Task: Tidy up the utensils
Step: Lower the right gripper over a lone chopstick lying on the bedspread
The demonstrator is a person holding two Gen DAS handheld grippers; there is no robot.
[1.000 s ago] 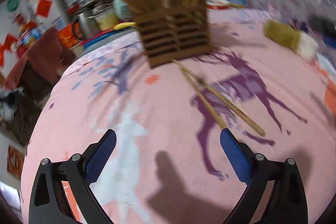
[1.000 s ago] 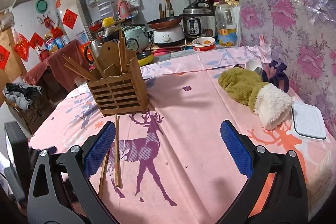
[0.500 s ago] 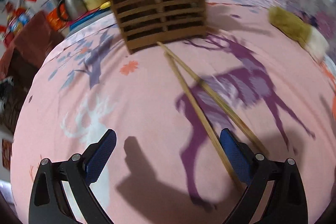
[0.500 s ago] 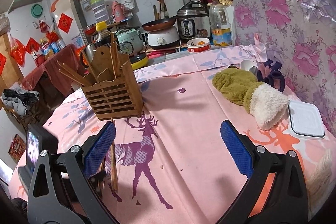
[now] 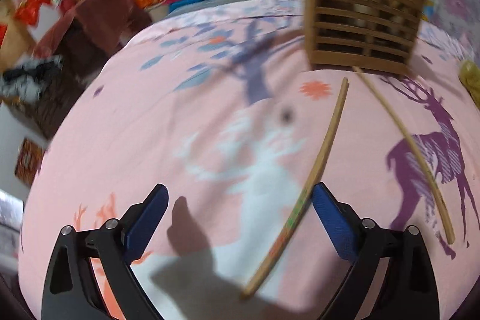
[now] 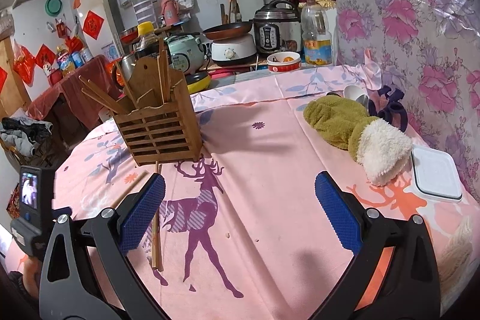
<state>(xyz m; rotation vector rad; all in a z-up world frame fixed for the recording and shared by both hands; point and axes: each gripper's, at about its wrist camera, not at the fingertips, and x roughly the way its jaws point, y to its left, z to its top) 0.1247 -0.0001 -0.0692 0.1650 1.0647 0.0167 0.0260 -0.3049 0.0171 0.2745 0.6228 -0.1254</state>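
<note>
Motion-blurred left view, fisheye-warped edges

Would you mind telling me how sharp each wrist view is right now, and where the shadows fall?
Left wrist view: motion-blurred, with the wooden holder and background smeared; the left gripper casts a dark shadow on the tablecloth between its open fingers, across the near chopstick. Right wrist view: crisp, evenly lit, fisheye-bent at the edges; the holder's shadow falls to its right, and the right gripper is sharp.

Home kitchen: rice cooker (image 6: 277, 30); frying pan (image 6: 228, 30)
</note>
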